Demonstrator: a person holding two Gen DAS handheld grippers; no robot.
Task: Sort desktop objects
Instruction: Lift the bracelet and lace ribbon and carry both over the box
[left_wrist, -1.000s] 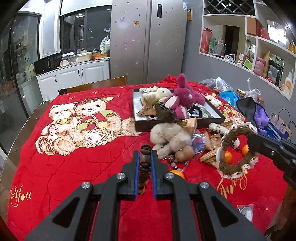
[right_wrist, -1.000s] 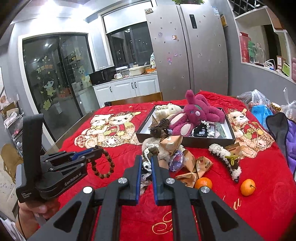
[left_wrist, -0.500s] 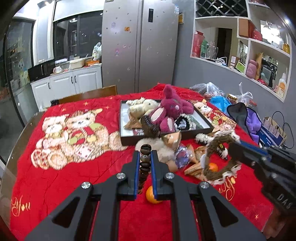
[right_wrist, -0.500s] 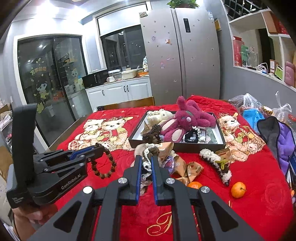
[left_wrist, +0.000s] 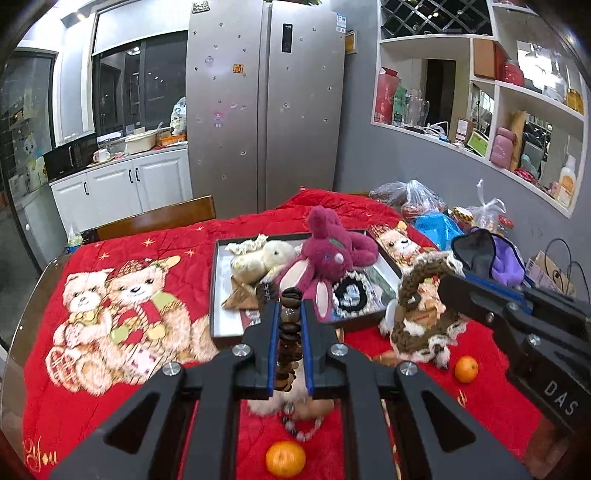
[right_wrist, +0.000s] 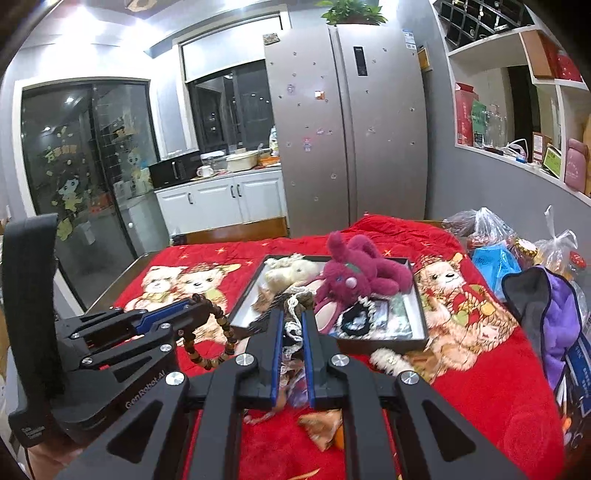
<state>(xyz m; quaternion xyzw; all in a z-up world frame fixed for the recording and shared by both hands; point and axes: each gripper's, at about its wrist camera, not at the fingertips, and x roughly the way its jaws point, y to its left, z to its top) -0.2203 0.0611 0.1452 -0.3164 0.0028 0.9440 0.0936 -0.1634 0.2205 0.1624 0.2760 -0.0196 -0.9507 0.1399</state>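
Observation:
My left gripper (left_wrist: 290, 314) is shut on a brown bead bracelet (left_wrist: 287, 343), held above the red cloth just short of the black tray (left_wrist: 218, 295). It also shows in the right wrist view (right_wrist: 199, 306) with the beads (right_wrist: 221, 347) hanging. My right gripper (right_wrist: 293, 325) is shut on a brown crocheted ring with white lace (left_wrist: 421, 314), held near the tray's front right corner. The tray (right_wrist: 419, 317) holds a magenta plush rabbit (left_wrist: 332, 258), a cream plush (left_wrist: 258, 258) and a black scrunchie (left_wrist: 349, 295).
Two oranges (left_wrist: 285, 459) (left_wrist: 466, 369) lie on the red bear-print cloth (left_wrist: 110, 332). A beige plush and loose wrappers (right_wrist: 321, 428) lie under the grippers. Plastic bags (left_wrist: 413, 199) and a purple pouch (left_wrist: 495, 258) crowd the table's right side. A wooden chair (left_wrist: 155, 218) stands behind.
Both grippers have risen and moved forward toward the tray, each still carrying its item. The tray and plush toys now sit closer in both views.

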